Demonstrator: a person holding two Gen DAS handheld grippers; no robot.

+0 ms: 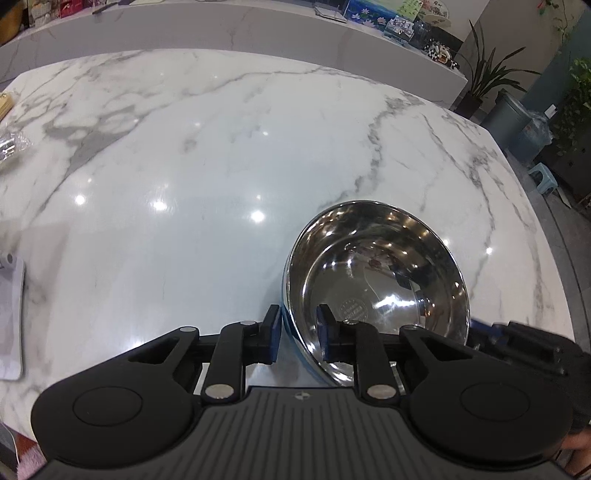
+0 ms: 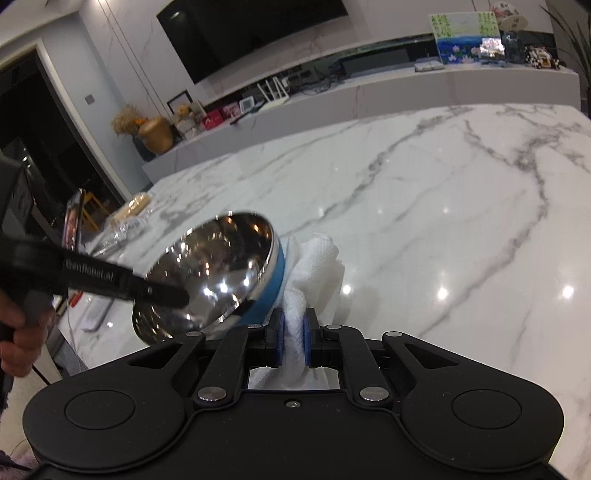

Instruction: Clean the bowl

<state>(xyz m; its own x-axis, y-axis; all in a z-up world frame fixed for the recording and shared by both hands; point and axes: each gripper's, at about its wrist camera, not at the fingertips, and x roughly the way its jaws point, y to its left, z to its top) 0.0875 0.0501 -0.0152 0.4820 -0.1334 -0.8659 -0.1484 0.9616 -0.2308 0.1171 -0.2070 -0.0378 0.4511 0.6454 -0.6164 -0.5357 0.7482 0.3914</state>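
Over marble table (image 1: 221,155), shiny steel bowl (image 1: 376,280), blue outside, tilted.

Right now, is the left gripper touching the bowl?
Touching. Left wrist view: the left gripper pinches the bowl wall, one finger outside, one inside.

Marble table in a living room under ceiling lights.
A white marble table (image 2: 424,206) reflected light spots; behind it ran a long marble ledge (image 2: 369,92) below a dark wall-mounted screen (image 2: 255,29), with potted plants (image 1: 484,74) alongside.
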